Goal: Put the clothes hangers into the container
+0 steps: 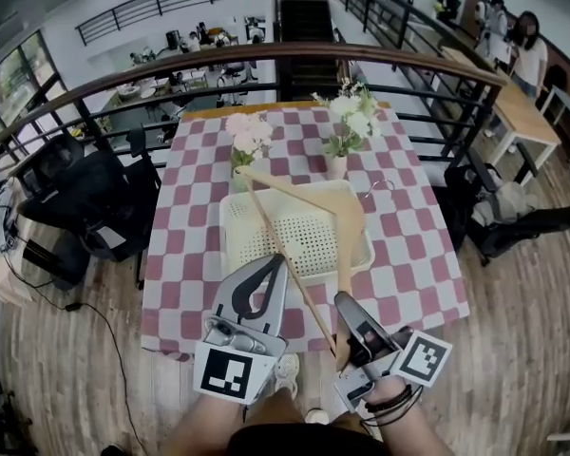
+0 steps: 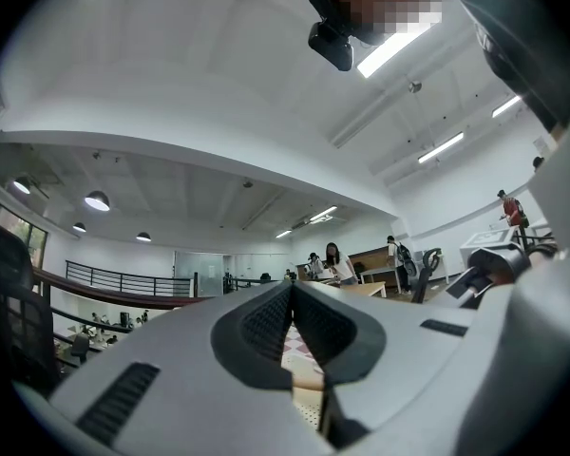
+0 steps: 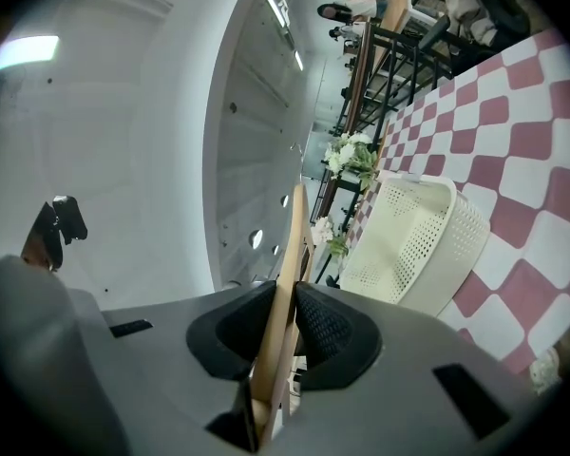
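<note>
looking down, head view: cream basket [image 1: 237, 218] near front edge of checked table [image 1: 408, 255], wooden hanger [image 1: 347, 245] slanting over it, end in right gripper [image 1: 342, 302]. left gripper view: left gripper [image 2: 292, 288] jaws together, nothing btwn. right gripper view: jaws clamped on hanger.

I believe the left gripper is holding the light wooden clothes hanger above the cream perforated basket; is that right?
Not quite: the right gripper holds the light wooden clothes hanger, jaws clamped on the wood, as the right gripper view shows. It does reach over the cream perforated basket.
</note>
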The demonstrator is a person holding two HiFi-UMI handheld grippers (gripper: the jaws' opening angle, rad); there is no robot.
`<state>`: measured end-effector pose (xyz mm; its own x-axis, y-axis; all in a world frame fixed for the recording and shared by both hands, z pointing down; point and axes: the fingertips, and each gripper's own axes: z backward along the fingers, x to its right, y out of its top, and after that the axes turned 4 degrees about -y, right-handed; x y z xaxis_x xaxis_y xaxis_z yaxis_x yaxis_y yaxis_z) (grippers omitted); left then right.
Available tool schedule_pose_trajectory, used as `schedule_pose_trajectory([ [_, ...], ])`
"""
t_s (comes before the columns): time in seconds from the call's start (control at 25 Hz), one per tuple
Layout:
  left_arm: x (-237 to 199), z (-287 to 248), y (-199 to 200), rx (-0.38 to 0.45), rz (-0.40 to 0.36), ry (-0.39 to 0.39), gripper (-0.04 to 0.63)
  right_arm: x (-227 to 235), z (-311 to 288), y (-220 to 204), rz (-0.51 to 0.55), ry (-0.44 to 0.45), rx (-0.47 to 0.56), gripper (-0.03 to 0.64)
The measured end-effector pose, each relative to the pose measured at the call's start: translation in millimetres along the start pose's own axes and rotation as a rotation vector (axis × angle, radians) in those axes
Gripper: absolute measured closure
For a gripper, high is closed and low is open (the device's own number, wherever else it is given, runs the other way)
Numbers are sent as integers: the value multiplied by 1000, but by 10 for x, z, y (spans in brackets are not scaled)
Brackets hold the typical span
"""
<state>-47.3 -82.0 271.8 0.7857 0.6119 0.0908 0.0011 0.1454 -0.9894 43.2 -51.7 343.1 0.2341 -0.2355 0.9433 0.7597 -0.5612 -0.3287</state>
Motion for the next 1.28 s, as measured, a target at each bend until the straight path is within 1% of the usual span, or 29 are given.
schedule_pose_trajectory([
  [0.48, -116, -130, -220, -30, 29, -5, 588, 202, -158, 25, -2, -34, -44, 540],
  [0.92, -294, -156, -436, -55, 63, 5, 588, 390, -336, -101, 4, -89, -127, 540],
  [1.28, -360, -157, -551, -73, 85, 5, 588, 521, -354, -113, 15, -130, -171, 540],
])
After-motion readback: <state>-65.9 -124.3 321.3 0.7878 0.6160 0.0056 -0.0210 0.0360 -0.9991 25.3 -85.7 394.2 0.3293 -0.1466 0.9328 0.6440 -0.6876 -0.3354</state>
